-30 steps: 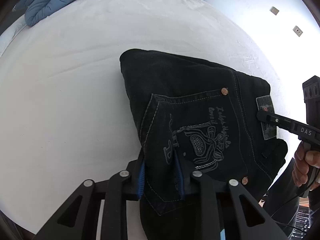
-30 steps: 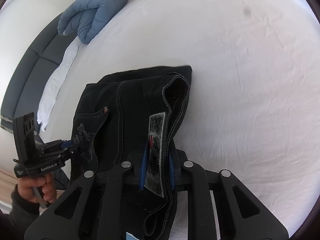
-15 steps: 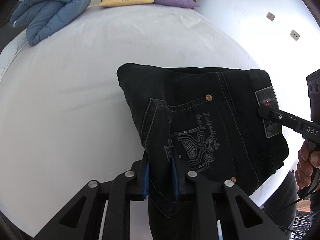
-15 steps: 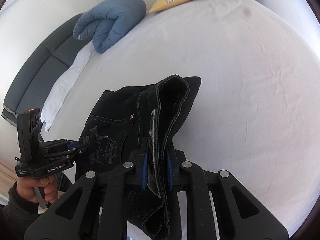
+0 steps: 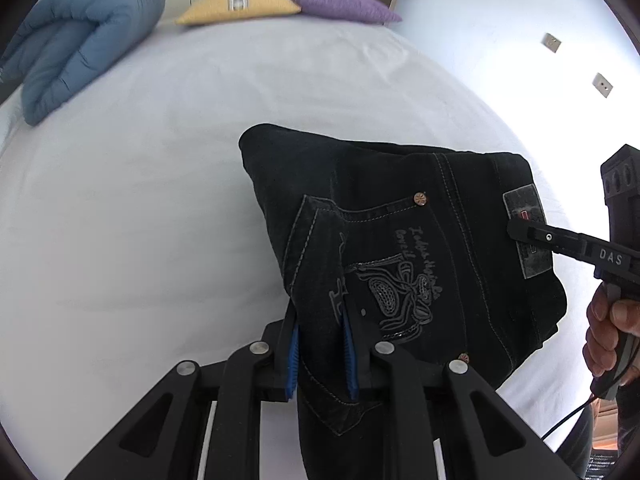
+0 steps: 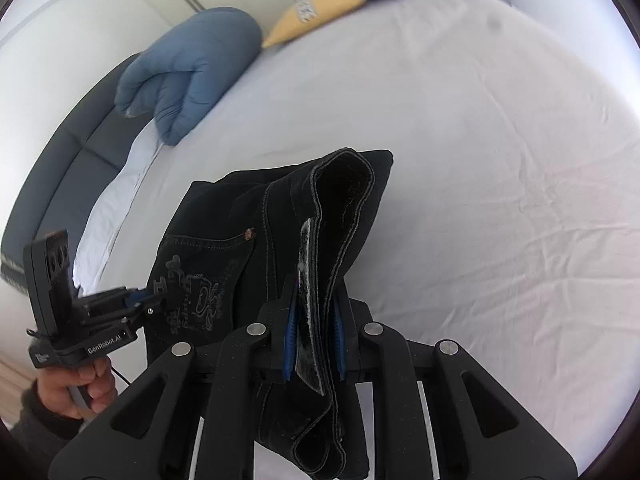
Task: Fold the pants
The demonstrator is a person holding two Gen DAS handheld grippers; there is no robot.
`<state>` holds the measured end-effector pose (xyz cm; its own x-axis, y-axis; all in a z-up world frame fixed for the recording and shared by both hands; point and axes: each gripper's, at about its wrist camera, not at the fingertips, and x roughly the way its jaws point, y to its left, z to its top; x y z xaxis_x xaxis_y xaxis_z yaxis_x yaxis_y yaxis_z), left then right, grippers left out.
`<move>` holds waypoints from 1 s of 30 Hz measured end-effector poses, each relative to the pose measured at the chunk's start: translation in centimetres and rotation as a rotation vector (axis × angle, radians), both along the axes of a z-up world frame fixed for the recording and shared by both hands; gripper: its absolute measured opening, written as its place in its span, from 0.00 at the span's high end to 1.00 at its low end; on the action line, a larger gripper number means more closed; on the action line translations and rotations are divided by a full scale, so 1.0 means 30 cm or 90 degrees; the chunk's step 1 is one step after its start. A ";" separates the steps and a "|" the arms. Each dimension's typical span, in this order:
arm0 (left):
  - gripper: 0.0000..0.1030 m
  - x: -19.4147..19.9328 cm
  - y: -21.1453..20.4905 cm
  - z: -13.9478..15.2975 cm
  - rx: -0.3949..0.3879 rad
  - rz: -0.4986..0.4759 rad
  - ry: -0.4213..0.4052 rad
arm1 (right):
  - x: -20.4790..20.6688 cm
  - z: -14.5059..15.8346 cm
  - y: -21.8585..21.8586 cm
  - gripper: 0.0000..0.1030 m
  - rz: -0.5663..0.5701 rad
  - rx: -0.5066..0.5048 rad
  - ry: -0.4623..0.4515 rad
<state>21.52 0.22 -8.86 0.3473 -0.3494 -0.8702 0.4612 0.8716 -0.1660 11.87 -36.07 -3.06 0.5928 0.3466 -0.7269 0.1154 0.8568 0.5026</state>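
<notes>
From the left wrist view, the left gripper (image 5: 320,350) is clamped on the black jeans (image 5: 400,248), its blue pads (image 5: 293,354) pinching a fold of denim at the edge of the embroidered back pocket (image 5: 384,280). The folded jeans spread away from the jaws toward the right side of the white bed (image 5: 160,200), their far edge lying on the sheet. At the right of the view the right gripper (image 5: 520,230) grips the waistband at the grey label patch (image 5: 528,236), with a hand (image 5: 610,332) on its handle. A folded blue duvet (image 5: 80,40), a yellow pillow (image 5: 240,4) and a purple pillow (image 5: 344,4) sit at the bed's far edge.

From the right wrist view, the right gripper (image 6: 314,344) is narrowly closed on the waistband, the label patch (image 6: 310,320) standing edge-on between its pads (image 6: 290,340). The jeans (image 6: 280,220) hang from the jaws and bunch onto the sheet just ahead. To the left, the left gripper (image 6: 154,300) holds the pocket side, a hand (image 6: 72,388) gripping its handle.
</notes>
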 end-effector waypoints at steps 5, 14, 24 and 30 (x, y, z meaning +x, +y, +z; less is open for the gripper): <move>0.68 -0.016 0.005 -0.105 -0.008 0.002 0.027 | 0.046 -0.216 -0.145 0.80 -0.029 0.108 0.054; 0.40 -0.067 0.109 -0.116 -0.060 0.054 0.005 | -0.040 -0.259 -0.254 0.61 -0.042 0.170 0.006; 0.00 -0.549 0.235 0.227 -0.045 0.136 -0.377 | -0.415 -0.011 -0.101 0.33 -0.153 -0.082 -0.036; 0.00 -0.755 0.279 0.453 -0.006 0.218 -0.518 | -0.661 0.282 0.174 0.17 -0.219 -0.305 -0.225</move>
<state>-1.14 8.60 4.72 0.9448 -0.1184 -0.3054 0.1529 0.9840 0.0916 -7.96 -30.86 5.41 0.8414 -0.2153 -0.4956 0.3195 0.9379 0.1350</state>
